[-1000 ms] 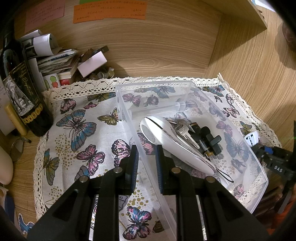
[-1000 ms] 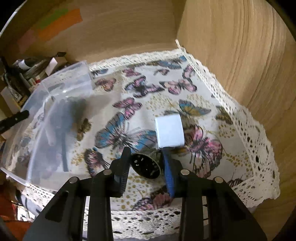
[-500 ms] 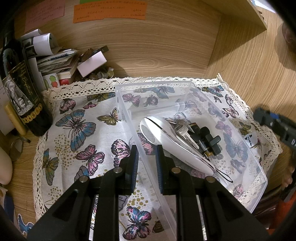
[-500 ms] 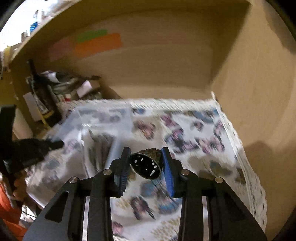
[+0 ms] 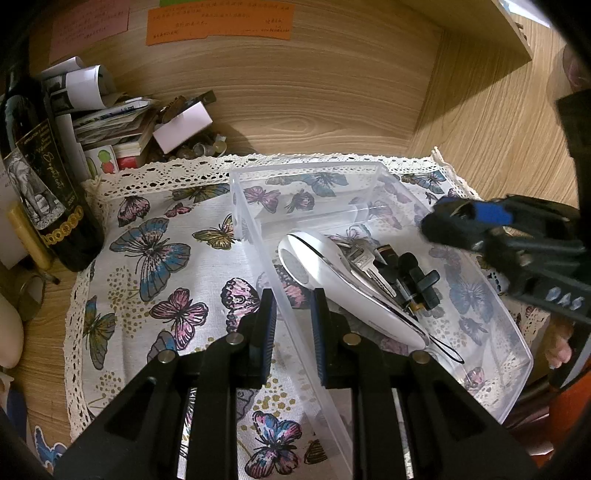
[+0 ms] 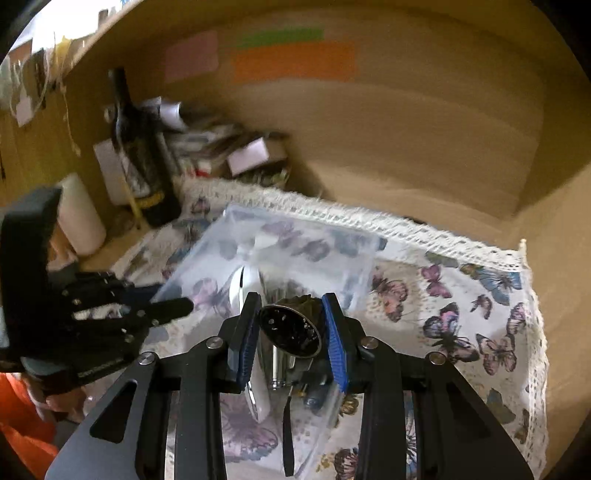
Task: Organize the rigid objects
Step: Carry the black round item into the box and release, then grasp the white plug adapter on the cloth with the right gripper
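A clear plastic bin (image 5: 373,173) stands on a butterfly-print cloth (image 5: 155,258). Inside lie a long white device (image 5: 332,266), keys (image 5: 364,258) and small black parts (image 5: 421,280). My left gripper (image 5: 293,302) is shut on the bin's near-left wall. My right gripper (image 6: 291,325) is shut on a small black round object (image 6: 290,326) and holds it above the bin (image 6: 295,243). The right gripper also shows at the right of the left wrist view (image 5: 465,221), over the bin's right side. The left gripper shows in the right wrist view (image 6: 173,306).
A dark wine bottle (image 5: 40,177) stands at the back left beside stacked papers and boxes (image 5: 122,122). Wooden walls close the back and right of the shelf. Coloured notes (image 5: 218,22) hang on the back wall. The lace-edged cloth (image 6: 480,314) extends right of the bin.
My right gripper lifted the black round object off the cloth and carried it left, over the bin. The left gripper kept its hold on the bin wall.
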